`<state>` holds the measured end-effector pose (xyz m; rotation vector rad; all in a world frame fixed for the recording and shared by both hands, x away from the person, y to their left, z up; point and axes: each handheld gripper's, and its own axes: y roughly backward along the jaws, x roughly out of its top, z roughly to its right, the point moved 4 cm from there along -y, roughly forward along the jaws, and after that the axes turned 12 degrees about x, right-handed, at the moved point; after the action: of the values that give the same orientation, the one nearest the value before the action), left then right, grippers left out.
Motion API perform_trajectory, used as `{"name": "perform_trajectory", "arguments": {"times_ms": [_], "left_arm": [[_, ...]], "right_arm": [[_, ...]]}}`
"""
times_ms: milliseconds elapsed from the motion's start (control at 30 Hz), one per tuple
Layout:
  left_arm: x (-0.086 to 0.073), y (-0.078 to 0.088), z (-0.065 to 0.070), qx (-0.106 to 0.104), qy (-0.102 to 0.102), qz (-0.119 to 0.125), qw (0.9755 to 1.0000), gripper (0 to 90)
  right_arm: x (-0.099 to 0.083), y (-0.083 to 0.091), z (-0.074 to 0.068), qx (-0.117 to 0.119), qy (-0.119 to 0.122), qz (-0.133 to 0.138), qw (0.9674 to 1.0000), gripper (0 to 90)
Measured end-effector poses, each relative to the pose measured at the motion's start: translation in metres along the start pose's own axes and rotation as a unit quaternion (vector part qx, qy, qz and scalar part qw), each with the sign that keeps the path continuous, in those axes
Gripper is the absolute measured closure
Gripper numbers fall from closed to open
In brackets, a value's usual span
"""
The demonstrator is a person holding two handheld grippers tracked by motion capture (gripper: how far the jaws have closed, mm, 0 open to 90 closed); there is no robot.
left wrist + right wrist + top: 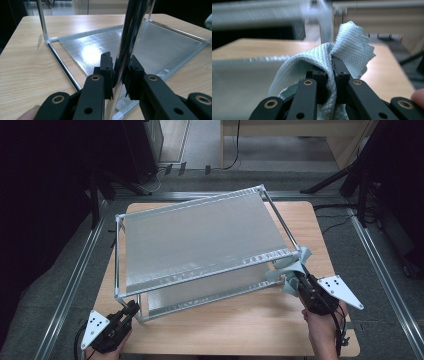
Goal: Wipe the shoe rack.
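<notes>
Wiping the rack [200, 240]: left gripper [119, 72] clamped its post [127, 42], right gripper [331, 72] pinched the cloth [342, 50], probably next rubbing the corner.

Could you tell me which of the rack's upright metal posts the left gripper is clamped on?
The near-left corner post: the left gripper is shut on it at the rack's front-left corner. The other posts stand free; the right gripper holds a cloth.

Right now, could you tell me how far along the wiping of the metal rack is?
Set up: the left hand-held gripper is shut on the rack's upright chrome post, steadying the rack. In hand: the right hand-held gripper pinches a light blue cloth at the rack's near right corner. Left: the shelves; whether any are already wiped I cannot tell.
</notes>
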<state>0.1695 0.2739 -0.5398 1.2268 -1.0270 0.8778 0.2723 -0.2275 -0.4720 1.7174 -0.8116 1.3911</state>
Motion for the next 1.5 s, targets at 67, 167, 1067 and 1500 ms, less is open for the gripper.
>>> {"name": "perform_trajectory", "arguments": {"times_ms": [67, 167, 1067, 1500], "left_arm": [[0.000, 0.000, 0.000, 0.000, 0.000, 0.000, 1.0000, 79.1], [0.000, 0.000, 0.000, 0.000, 0.001, -0.001, 1.0000, 79.0], [0.000, 0.000, 0.001, -0.003, 0.003, 0.000, 1.0000, 78.9], [0.000, 0.000, 0.002, -0.007, 0.001, 0.001, 1.0000, 79.0]], "right_arm": [[0.008, 0.003, -0.006, 0.007, 0.016, 0.016, 0.9997, 83.3], [0.005, -0.001, -0.008, 0.012, 0.023, 0.004, 0.9997, 83.0], [0.001, -0.020, -0.006, 0.037, -0.004, 0.002, 0.9993, 81.8], [-0.058, -0.050, 0.006, -0.002, -0.006, -0.129, 0.9917, 82.3]]}}
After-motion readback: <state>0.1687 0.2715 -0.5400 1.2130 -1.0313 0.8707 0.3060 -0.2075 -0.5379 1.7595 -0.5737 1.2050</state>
